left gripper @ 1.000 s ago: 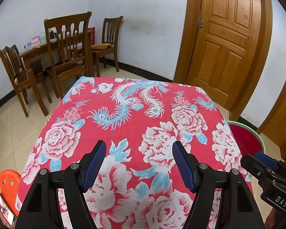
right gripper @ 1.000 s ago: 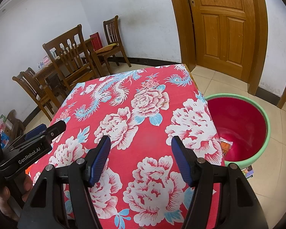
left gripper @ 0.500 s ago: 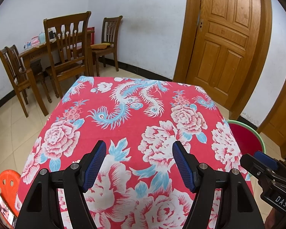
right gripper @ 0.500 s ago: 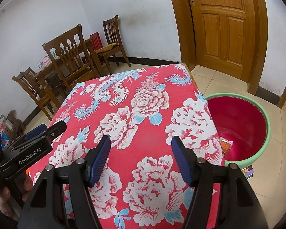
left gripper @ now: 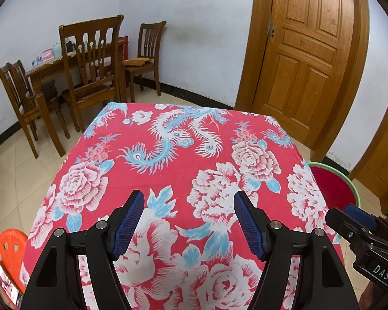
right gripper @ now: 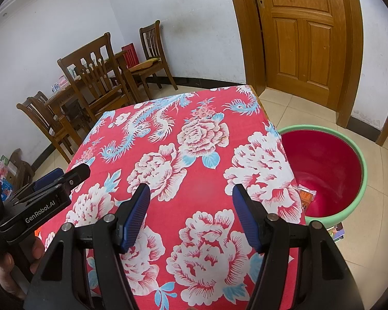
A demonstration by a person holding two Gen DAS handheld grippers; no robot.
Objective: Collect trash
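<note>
Both my left gripper (left gripper: 188,222) and right gripper (right gripper: 191,217) are wide open and hold nothing. A wrapper (right gripper: 306,197) lies in the tub (right gripper: 359,180); reaching down, I might bump its rim.

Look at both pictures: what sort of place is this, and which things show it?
Most likely a dining room in a home. A wooden dining table with matching chairs stands by the wall, a panelled wooden door is nearby, and a floral tablecloth covers the near table.
</note>
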